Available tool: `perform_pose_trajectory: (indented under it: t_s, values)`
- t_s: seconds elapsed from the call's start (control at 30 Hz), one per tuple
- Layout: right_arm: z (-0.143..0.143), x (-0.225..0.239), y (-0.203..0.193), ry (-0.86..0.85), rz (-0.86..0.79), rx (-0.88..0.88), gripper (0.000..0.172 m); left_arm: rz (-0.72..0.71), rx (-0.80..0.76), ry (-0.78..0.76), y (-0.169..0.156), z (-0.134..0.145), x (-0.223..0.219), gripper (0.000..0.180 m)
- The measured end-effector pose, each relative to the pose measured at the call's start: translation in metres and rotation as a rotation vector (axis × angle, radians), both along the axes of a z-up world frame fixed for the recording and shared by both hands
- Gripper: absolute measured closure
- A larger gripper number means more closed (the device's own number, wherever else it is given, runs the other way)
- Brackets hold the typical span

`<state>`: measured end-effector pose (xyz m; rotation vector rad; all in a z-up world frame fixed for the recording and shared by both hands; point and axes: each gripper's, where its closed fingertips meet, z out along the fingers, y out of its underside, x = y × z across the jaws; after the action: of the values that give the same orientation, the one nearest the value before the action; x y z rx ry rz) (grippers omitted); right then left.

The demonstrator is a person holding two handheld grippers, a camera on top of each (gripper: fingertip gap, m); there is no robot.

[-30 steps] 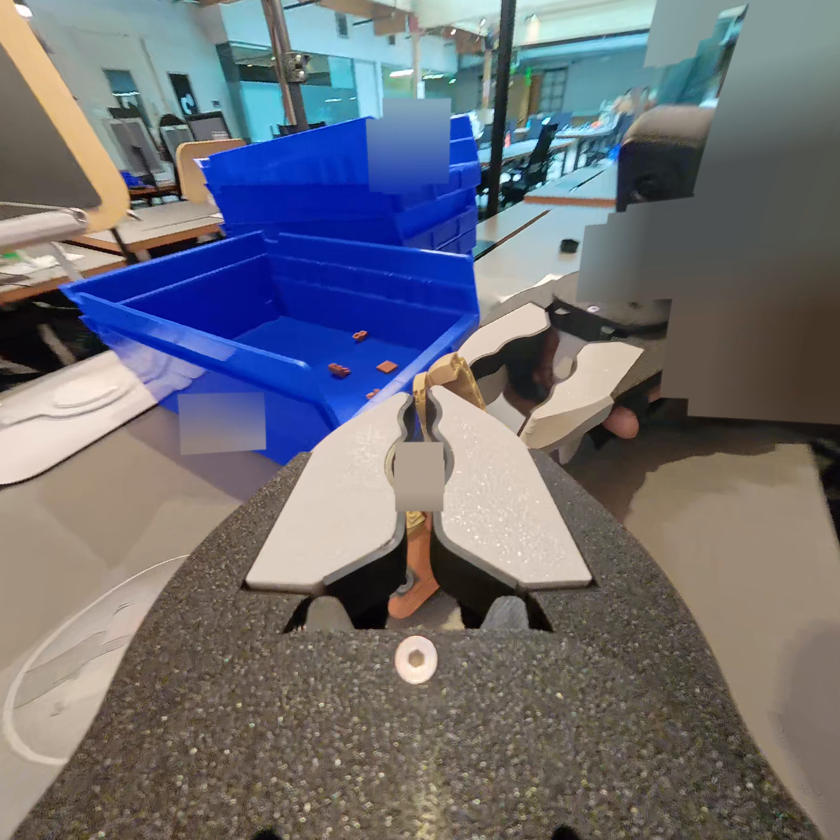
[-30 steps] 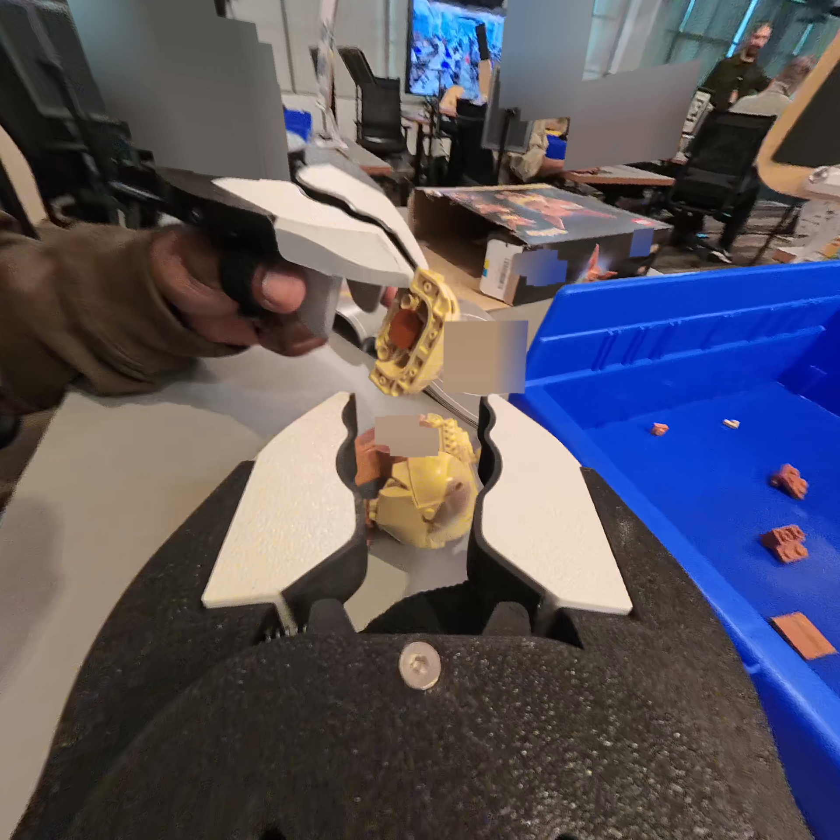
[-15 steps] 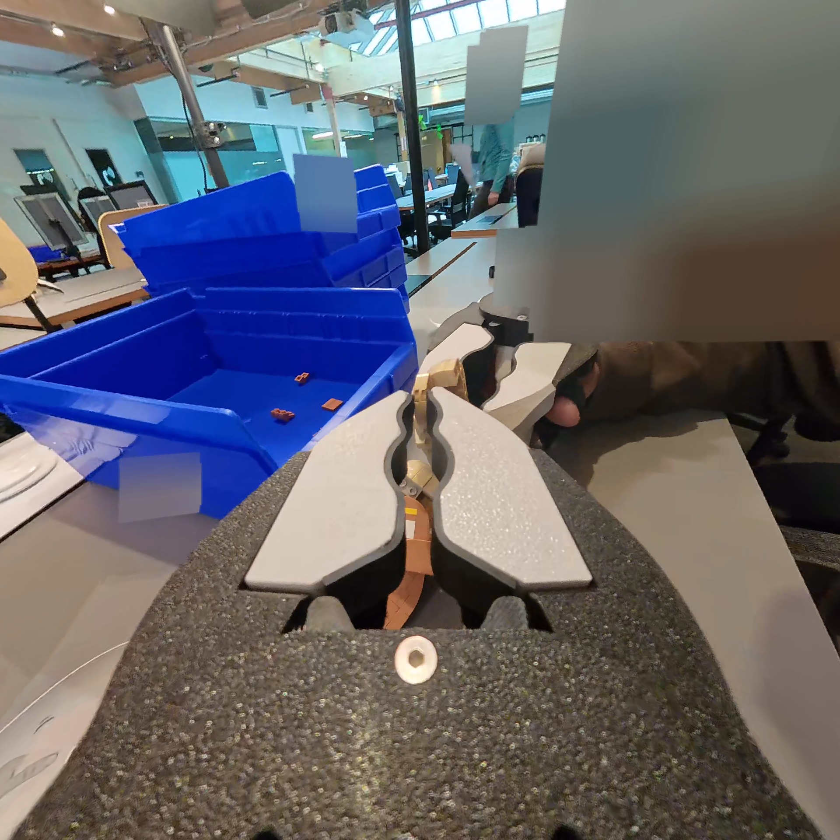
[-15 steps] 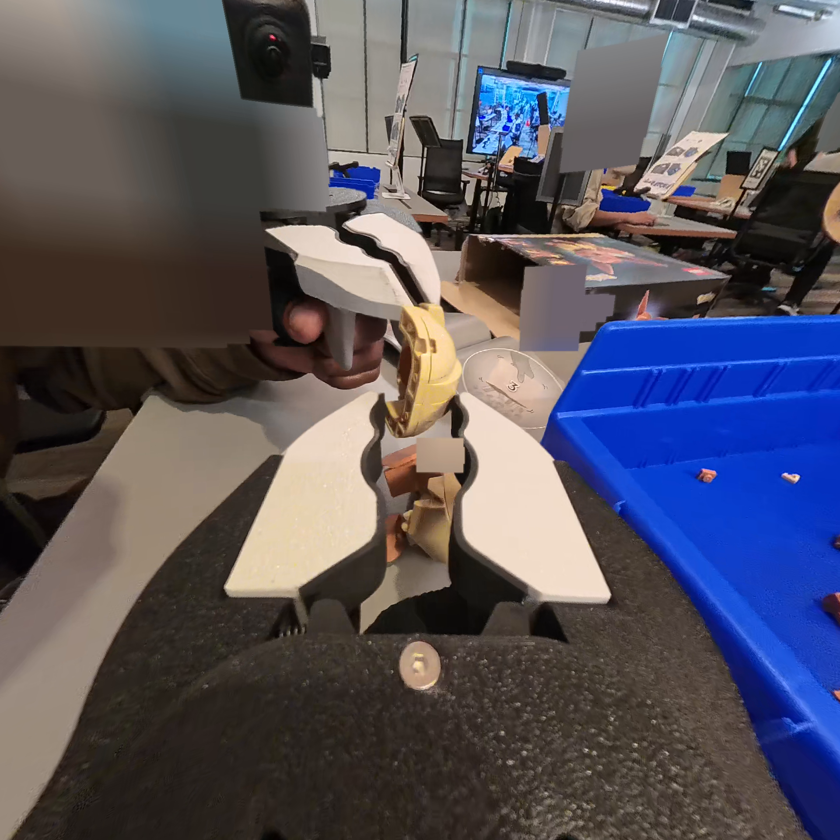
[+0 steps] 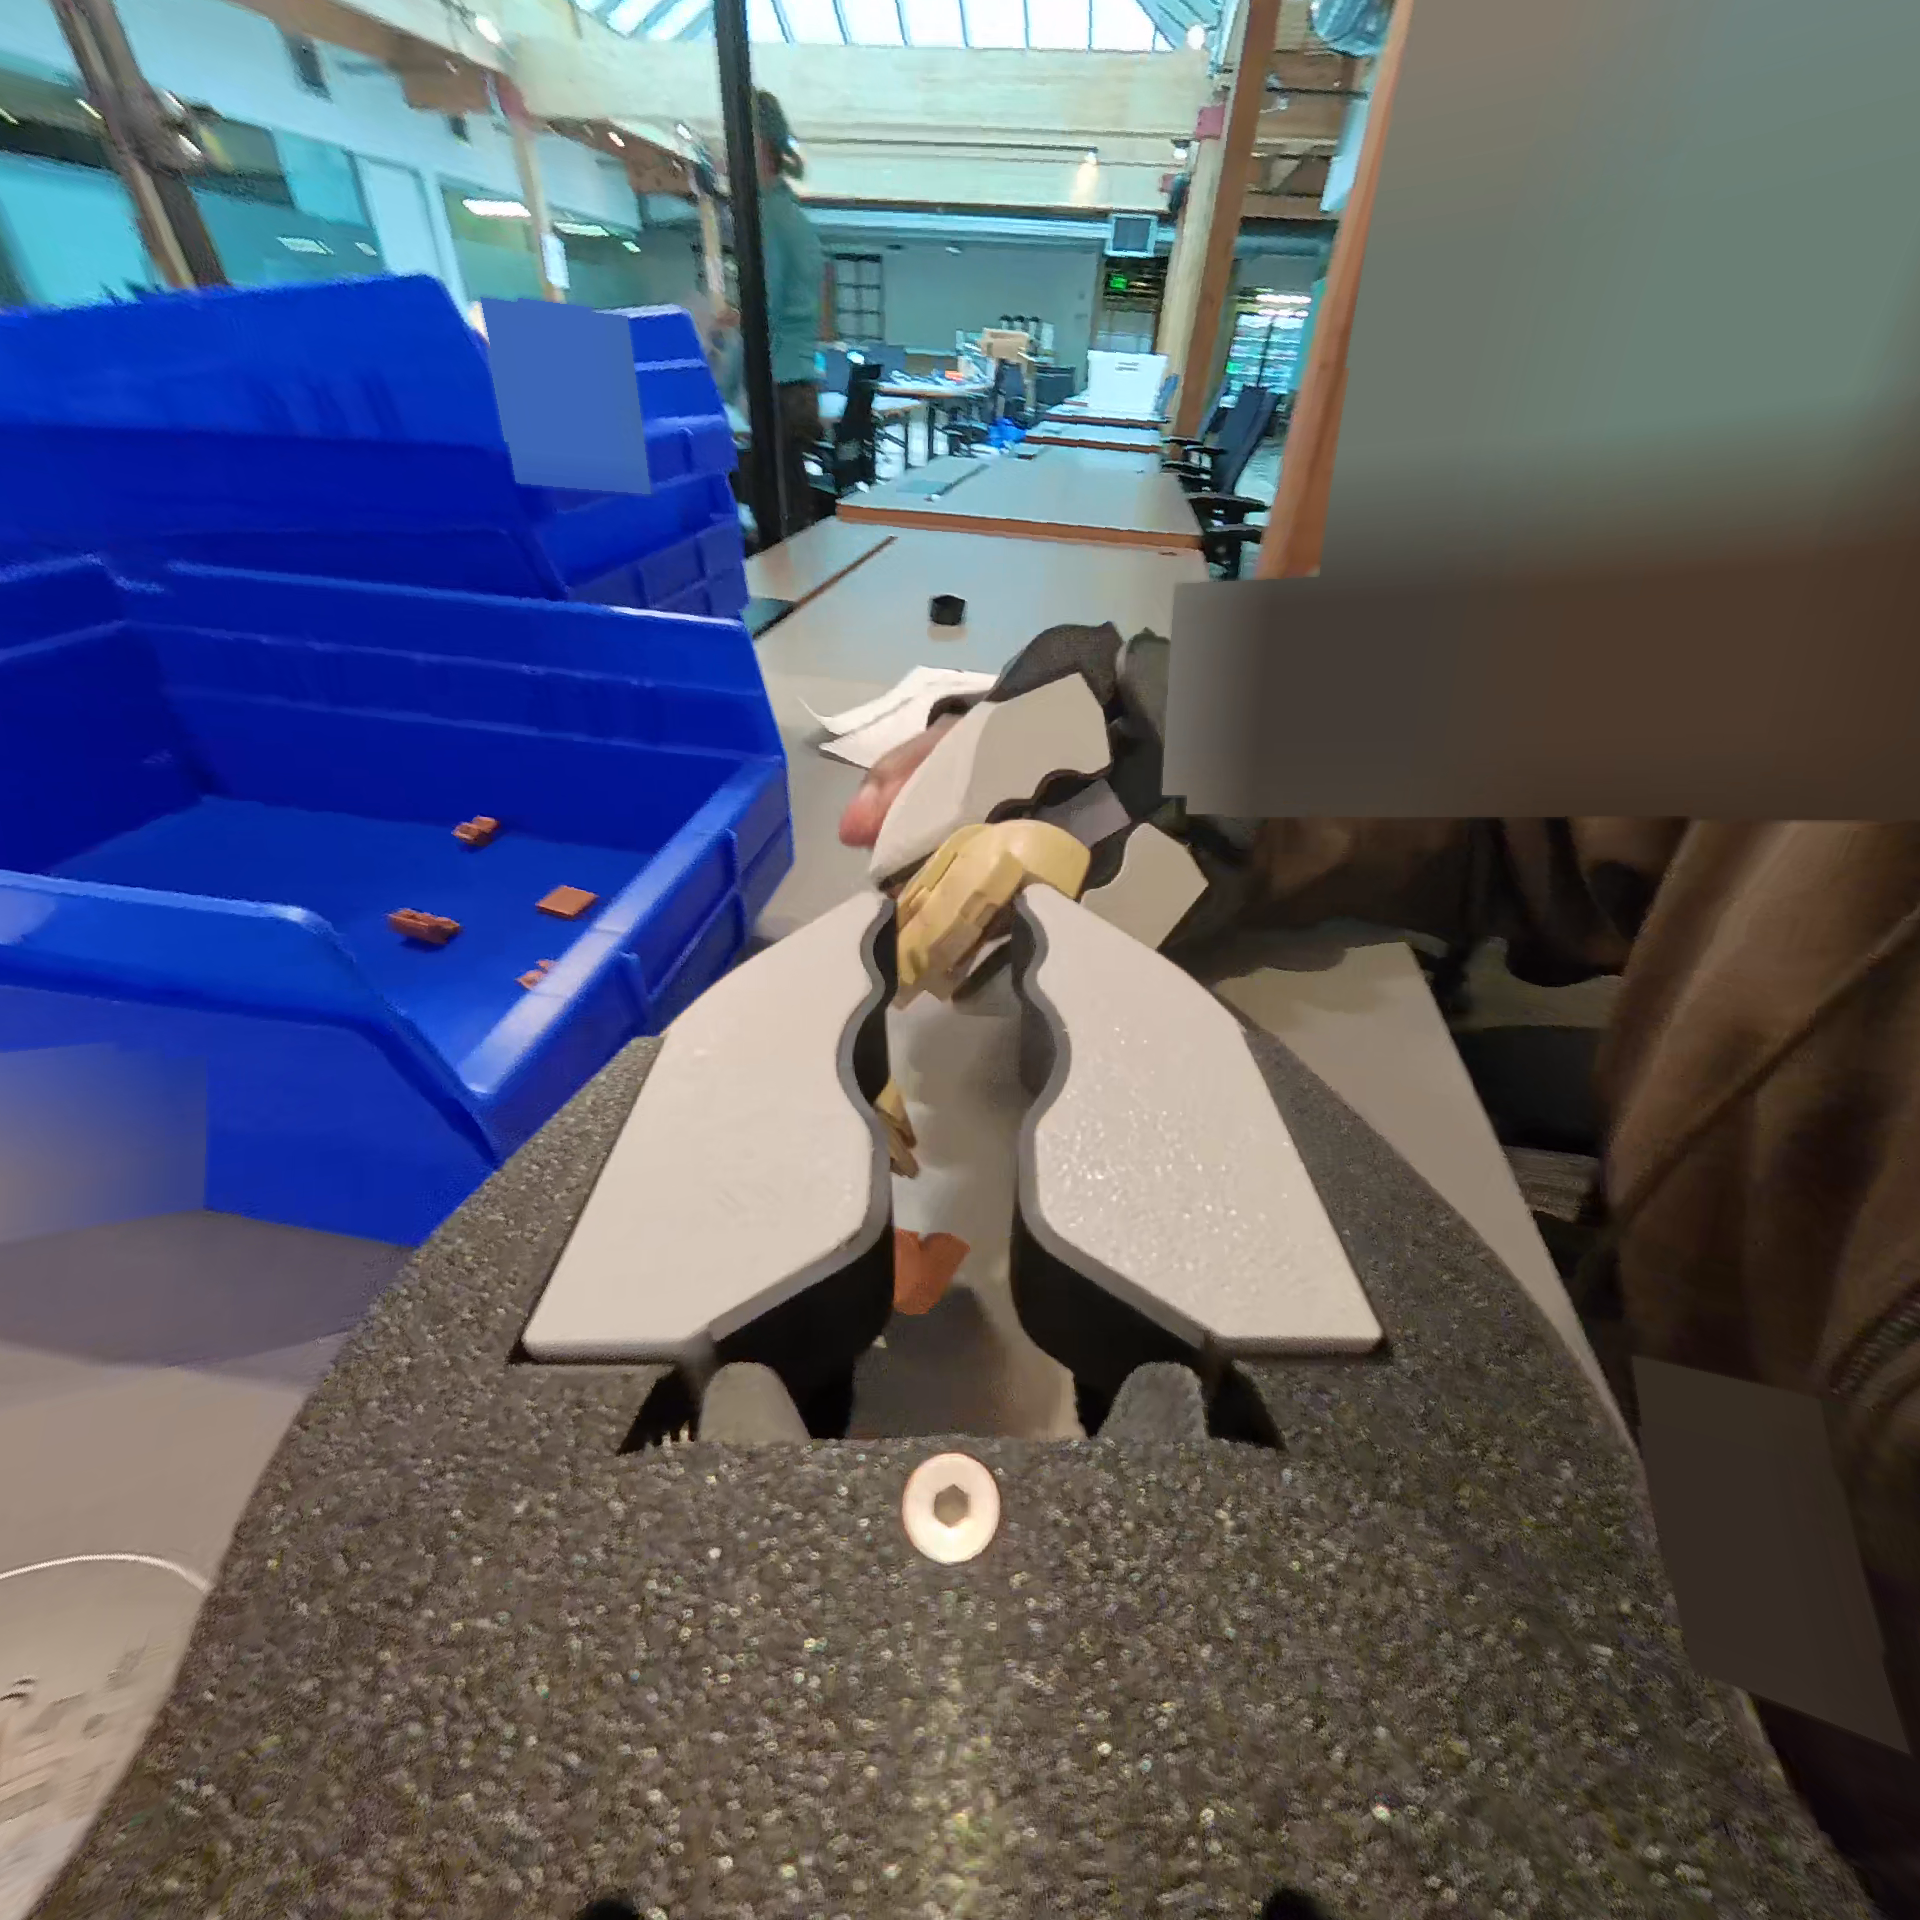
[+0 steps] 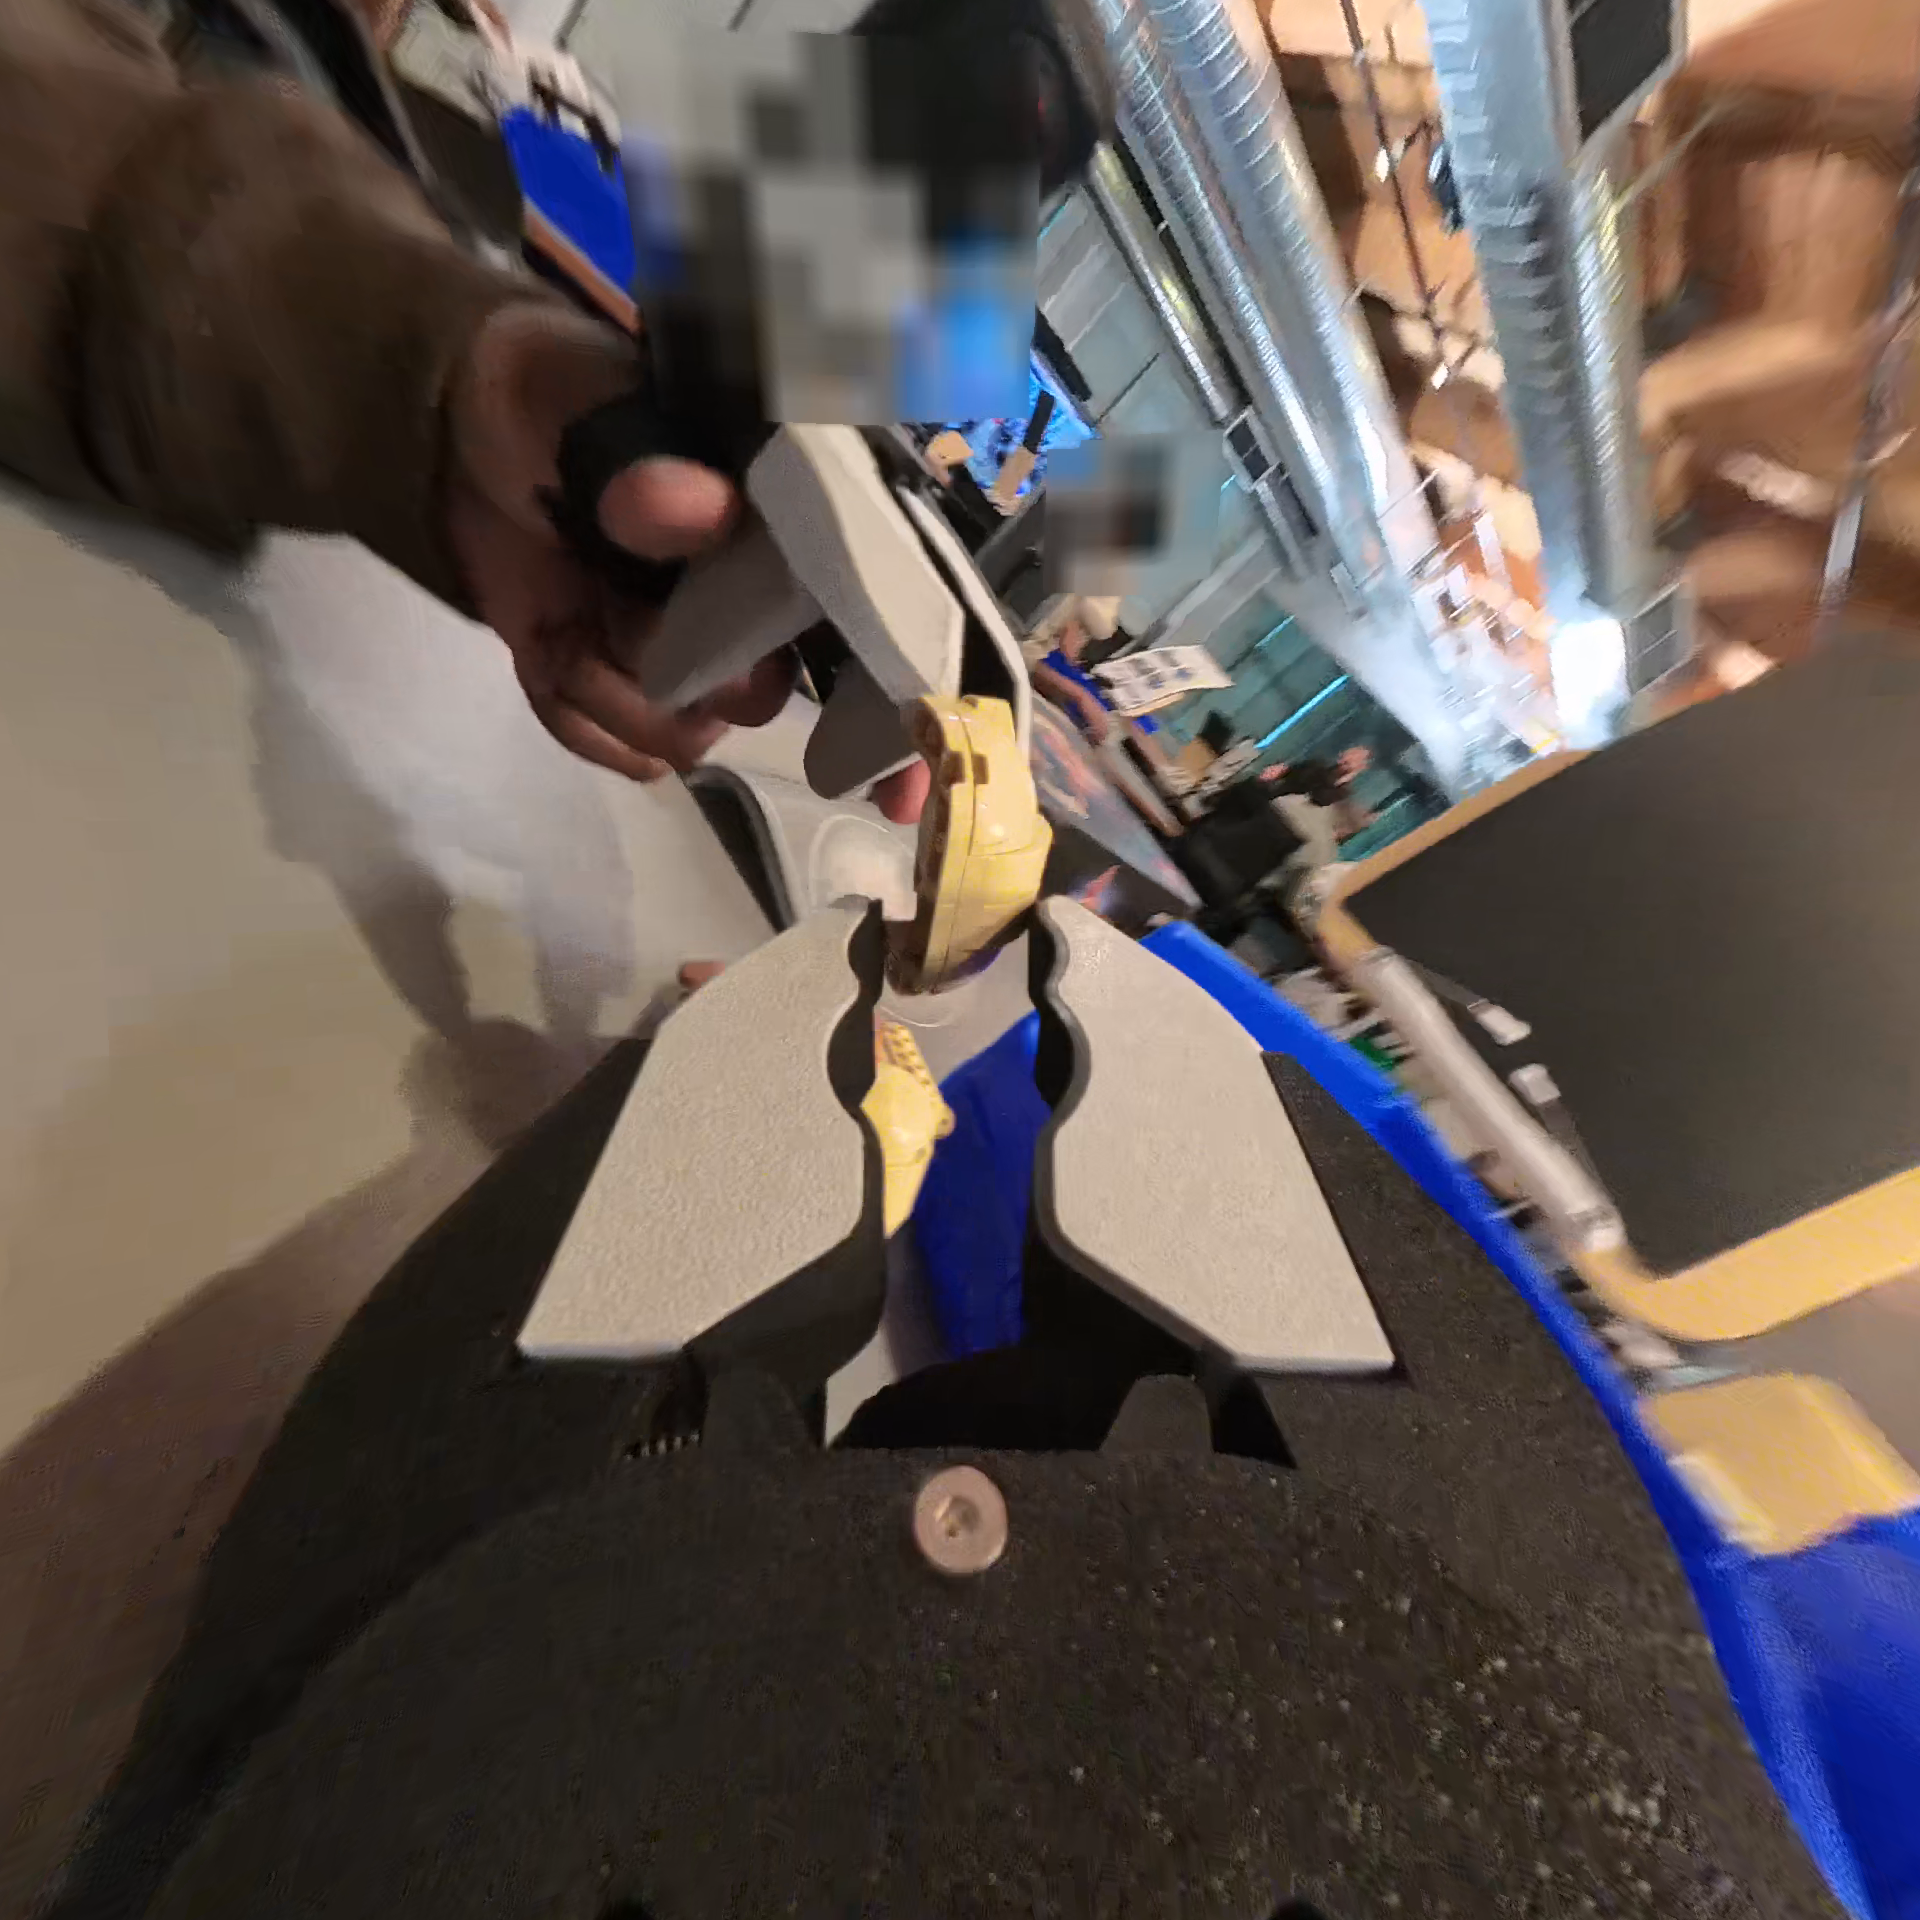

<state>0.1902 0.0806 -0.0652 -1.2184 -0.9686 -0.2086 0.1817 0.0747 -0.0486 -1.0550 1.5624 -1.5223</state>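
A tan curved brick assembly [image 5: 987,873] hangs in the air over the grey table [image 5: 1330,1029]. My right gripper [image 6: 961,920] is shut on it [image 6: 982,831], with both fingertips against its lower end. In the left wrist view the right gripper [image 5: 1023,831] reaches in from beyond, with the tan piece between its fingers. My left gripper [image 5: 951,914] is open. The piece stands between its tips and leans on the left finger [image 5: 769,1091], with a gap to the right one. A brown bit [image 5: 925,1268] shows lower in that gap. The left gripper [image 6: 956,707] also shows above the piece, held by a hand [image 6: 582,582].
An open blue bin [image 5: 644,1039] with a few small brown bricks [image 5: 421,925] stands left of the grippers, and its rim also shows in the right wrist view [image 6: 1351,1091]. Stacked blue bins [image 5: 312,436] stand behind it. White papers [image 5: 904,707] and a small black object [image 5: 948,609] lie farther back. Left and right tips are no more than a few centimetres apart.
My left gripper was shut on the piece's thin edge and has opened. My right gripper closed from wide open onto the tan assembly and has tilted sideways.
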Motion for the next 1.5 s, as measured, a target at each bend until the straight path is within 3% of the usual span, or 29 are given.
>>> perform_pose_trajectory:
  t_s: [0.13,0.43,0.63,0.87,1.0,1.13,1.27,1.5]
  values:
    - [0.003,-0.002,-0.003,-0.190,-0.081,0.190,0.146,-0.091,-0.078,0.077,-0.004,-0.007,-0.004,0.146]
    - [0.008,-0.011,-0.009,-0.310,-0.118,0.368,0.147,-0.282,-0.382,0.175,-0.016,-0.007,-0.010,0.125]
    - [0.005,-0.015,-0.009,-0.320,-0.111,0.377,0.147,-0.290,-0.302,0.227,-0.030,-0.025,-0.005,0.118]
    - [0.001,-0.013,-0.006,-0.300,-0.108,0.345,0.148,-0.203,-0.201,0.141,-0.026,-0.025,0.003,0.126]
    - [-0.006,-0.010,-0.002,-0.254,-0.083,0.247,0.150,-0.165,-0.162,0.165,-0.022,-0.033,0.006,0.126]
    - [-0.024,-0.008,0.000,-0.161,0.021,-0.010,0.142,-0.093,-0.098,0.220,-0.012,-0.043,0.010,0.126]
    - [-0.035,0.003,-0.004,-0.063,0.098,-0.251,0.141,-0.006,0.051,0.241,-0.004,-0.049,0.011,0.126]
    - [-0.026,0.003,-0.021,0.071,0.238,-0.447,0.142,0.067,0.368,0.274,-0.007,-0.065,0.012,0.126]
